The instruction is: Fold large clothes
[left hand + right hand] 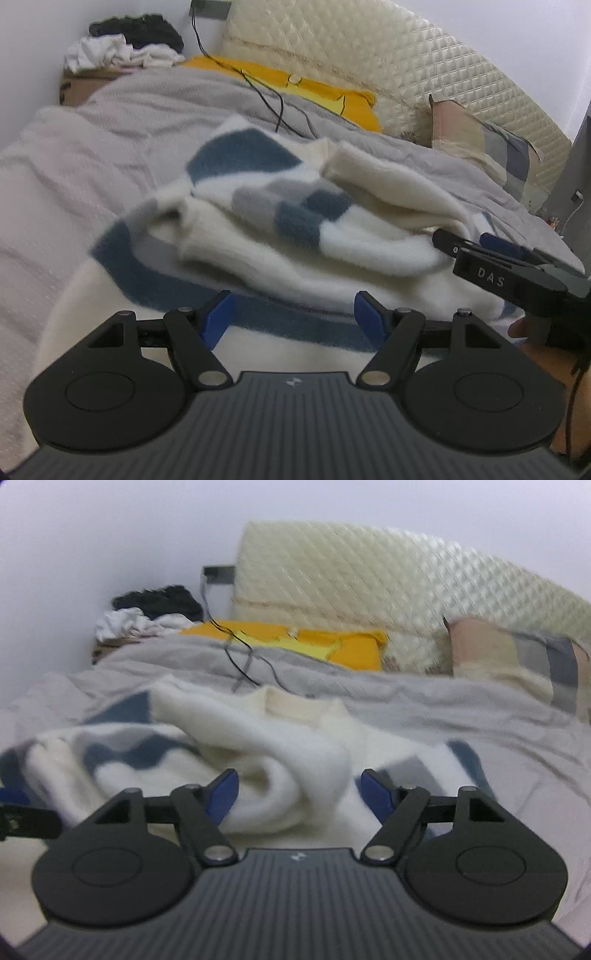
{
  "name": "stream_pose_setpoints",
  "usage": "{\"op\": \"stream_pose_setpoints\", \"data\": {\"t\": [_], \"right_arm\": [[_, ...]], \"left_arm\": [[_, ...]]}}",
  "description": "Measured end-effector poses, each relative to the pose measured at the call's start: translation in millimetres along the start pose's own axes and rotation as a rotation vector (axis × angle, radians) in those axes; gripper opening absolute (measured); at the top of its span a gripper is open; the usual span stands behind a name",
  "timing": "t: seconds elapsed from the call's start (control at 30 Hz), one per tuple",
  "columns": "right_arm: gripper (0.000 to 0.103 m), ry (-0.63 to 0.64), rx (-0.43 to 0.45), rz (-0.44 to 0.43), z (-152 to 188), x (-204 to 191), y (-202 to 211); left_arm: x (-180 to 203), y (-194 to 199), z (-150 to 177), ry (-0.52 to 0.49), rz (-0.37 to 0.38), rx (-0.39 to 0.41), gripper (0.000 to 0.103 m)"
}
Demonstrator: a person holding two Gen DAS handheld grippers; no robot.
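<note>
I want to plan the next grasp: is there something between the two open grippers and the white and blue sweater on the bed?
Nothing visible stands in the way. The sweater lies bunched directly ahead of the left gripper and the right gripper, both open and empty. The black cable lies farther back on the grey blanket.

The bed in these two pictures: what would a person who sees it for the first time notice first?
A fluffy white sweater with blue and grey patches lies crumpled in the middle of the grey blanket, directly in front of both open grippers. Behind it, a bright yellow cloth lies before the quilted cream headboard. A pile of black and white clothes sits in the far left corner.
</note>
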State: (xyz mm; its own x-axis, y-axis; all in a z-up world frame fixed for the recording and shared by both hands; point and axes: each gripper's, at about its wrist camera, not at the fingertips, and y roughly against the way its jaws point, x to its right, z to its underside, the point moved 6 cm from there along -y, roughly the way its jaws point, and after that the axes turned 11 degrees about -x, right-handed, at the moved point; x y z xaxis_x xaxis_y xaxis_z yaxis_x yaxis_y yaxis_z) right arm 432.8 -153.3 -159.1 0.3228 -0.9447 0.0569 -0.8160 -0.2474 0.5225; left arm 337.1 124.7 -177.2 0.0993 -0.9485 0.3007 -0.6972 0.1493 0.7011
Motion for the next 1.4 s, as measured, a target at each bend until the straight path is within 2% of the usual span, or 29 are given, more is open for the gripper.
{"op": "stream_pose_setpoints", "data": {"t": [0.03, 0.1, 0.2, 0.33, 0.53, 0.67, 0.77, 0.9, 1.07, 1.17, 1.23, 1.33, 1.4], "right_arm": [[0.073, -0.037, -0.012, -0.012, 2, 5, -4], [0.064, -0.104, -0.026, -0.019, 5, 15, -8], [0.064, -0.203, -0.013, -0.008, 8, 27, -3], [0.064, -0.275, 0.023, 0.077, 14, 35, 14], [0.064, -0.403, 0.03, 0.112, 31, 49, 36], [0.064, -0.48, 0.009, 0.102, 37, 59, 45], [0.065, -0.562, -0.019, 0.132, 49, 73, 56], [0.065, -0.656, -0.074, 0.117, 68, 92, 71], [0.067, -0.665, -0.134, 0.154, 79, 105, 75], [0.067, -0.668, -0.195, 0.131, 90, 108, 66], [0.067, -0.698, -0.231, 0.081, 92, 106, 64], [0.066, -0.684, -0.242, 0.032, 89, 102, 76], [0.066, -0.684, -0.241, 0.001, 90, 100, 90]], "left_arm": [[0, -3, 1, 0.0, 0.002, -0.003, 0.076], [-2, -7, 2, -0.003, 0.0, -0.005, 0.076], [-5, -7, 1, 0.01, -0.002, -0.001, 0.076], [-12, -4, -1, 0.039, -0.024, 0.015, 0.076], [-27, -2, -7, 0.113, -0.028, 0.018, 0.076], [-29, 0, -8, 0.125, -0.039, 0.027, 0.076], [-30, 0, -7, 0.133, -0.045, 0.028, 0.076], [-33, -4, -9, 0.175, -0.024, 0.022, 0.076], [-34, -7, -10, 0.178, -0.035, 0.023, 0.076], [-34, -7, -9, 0.157, -0.05, 0.011, 0.076], [-37, -3, -8, 0.15, -0.075, 0.01, 0.076], [-48, 7, -7, 0.175, -0.102, -0.001, 0.076], [-60, 19, -6, 0.214, -0.123, 0.019, 0.076]]}}
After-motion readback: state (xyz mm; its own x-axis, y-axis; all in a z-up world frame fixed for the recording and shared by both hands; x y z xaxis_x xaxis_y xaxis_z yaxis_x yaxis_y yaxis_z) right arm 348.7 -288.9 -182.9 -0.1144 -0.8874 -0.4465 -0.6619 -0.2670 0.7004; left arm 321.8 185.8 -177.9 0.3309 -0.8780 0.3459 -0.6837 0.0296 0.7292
